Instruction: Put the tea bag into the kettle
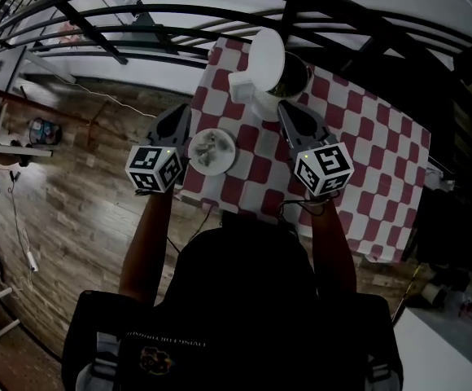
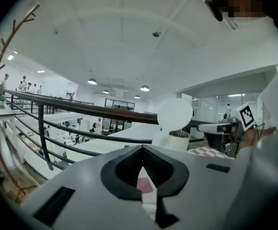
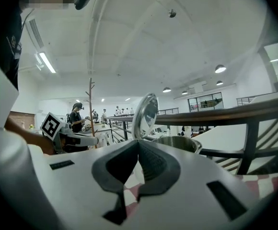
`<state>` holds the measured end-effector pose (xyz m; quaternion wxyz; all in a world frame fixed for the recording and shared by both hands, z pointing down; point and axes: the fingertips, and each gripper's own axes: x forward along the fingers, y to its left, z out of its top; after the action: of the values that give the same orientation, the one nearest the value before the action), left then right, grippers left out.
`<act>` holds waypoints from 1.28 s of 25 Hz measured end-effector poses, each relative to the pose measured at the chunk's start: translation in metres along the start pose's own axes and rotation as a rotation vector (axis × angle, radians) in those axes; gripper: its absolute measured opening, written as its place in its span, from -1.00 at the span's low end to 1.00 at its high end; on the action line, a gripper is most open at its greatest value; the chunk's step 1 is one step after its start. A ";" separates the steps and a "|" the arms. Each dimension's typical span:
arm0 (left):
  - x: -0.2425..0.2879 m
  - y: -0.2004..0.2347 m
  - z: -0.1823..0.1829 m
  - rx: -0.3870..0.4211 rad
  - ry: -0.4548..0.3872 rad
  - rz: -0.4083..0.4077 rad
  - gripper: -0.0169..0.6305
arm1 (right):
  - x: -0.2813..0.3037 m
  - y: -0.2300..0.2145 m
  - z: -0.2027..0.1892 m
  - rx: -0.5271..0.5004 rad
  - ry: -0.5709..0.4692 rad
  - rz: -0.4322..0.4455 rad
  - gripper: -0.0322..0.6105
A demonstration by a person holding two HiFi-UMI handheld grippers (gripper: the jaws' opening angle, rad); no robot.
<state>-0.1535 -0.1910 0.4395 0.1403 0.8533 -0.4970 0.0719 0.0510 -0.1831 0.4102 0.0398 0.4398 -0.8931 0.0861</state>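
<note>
A table (image 1: 382, 137) under a red-and-white checked cloth is standing on a wooden floor (image 1: 81, 218), just inside a black railing (image 1: 98, 23).

In the head view, the kettle (image 1: 283, 80) is sitting at the far edge of the cloth with its lid (image 1: 267, 55) standing open. Nearer the person than the kettle and a little to its left, a small white dish (image 1: 194, 149) is holding what appears to be the tea bag (image 1: 211, 149), crumpled and pale. The left gripper (image 1: 185, 111) is hovering to the kettle's left, just beside the dish. The right gripper (image 1: 284, 107) is pointing at the kettle from just in front of it.

In the left gripper view, the kettle is showing ahead and to the right. The fingers (image 2: 124, 169) are meeting at their tips, with only checked cloth showing behind them.

In the right gripper view, the kettle is filling the space right behind the tips. These fingers (image 3: 153, 169) are also pressing together and carrying nothing, while the left gripper is reaching in from the kettle's left.
</note>
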 end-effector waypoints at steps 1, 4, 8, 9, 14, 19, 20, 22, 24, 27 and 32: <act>-0.007 0.003 -0.013 -0.007 0.021 0.011 -0.93 | 0.002 0.005 -0.003 0.001 0.008 0.011 -0.86; -0.025 0.007 -0.042 -0.020 0.068 0.030 -0.93 | 0.008 0.020 -0.012 0.004 0.029 0.040 -0.86; -0.044 0.010 -0.061 -0.038 0.094 0.057 -0.93 | 0.015 0.038 -0.021 0.003 0.055 0.074 -0.86; -0.048 0.010 -0.063 -0.043 0.096 0.063 -0.93 | 0.017 0.043 -0.023 0.001 0.061 0.083 -0.86; -0.061 0.008 -0.071 -0.058 0.095 0.064 -0.93 | 0.024 0.065 -0.034 0.002 0.088 0.122 -0.86; -0.068 0.006 -0.083 -0.063 0.120 0.061 -0.93 | 0.030 0.080 -0.045 0.013 0.111 0.144 -0.86; -0.069 0.006 -0.086 -0.062 0.128 0.061 -0.93 | 0.030 0.082 -0.046 0.017 0.113 0.146 -0.86; -0.070 0.006 -0.092 -0.066 0.142 0.061 -0.93 | 0.031 0.085 -0.050 0.025 0.117 0.151 -0.86; -0.072 0.005 -0.098 -0.073 0.157 0.061 -0.93 | 0.031 0.088 -0.055 0.037 0.125 0.154 -0.86; -0.073 0.003 -0.106 -0.085 0.171 0.060 -0.93 | 0.031 0.090 -0.064 0.057 0.139 0.156 -0.86; -0.072 -0.001 -0.117 -0.087 0.198 0.059 -0.93 | 0.031 0.096 -0.079 0.083 0.168 0.171 -0.86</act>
<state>-0.1865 -0.0947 0.5314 0.2233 0.8201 -0.5083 0.1386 -0.0441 -0.1351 0.4806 0.0888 0.3544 -0.9166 0.1625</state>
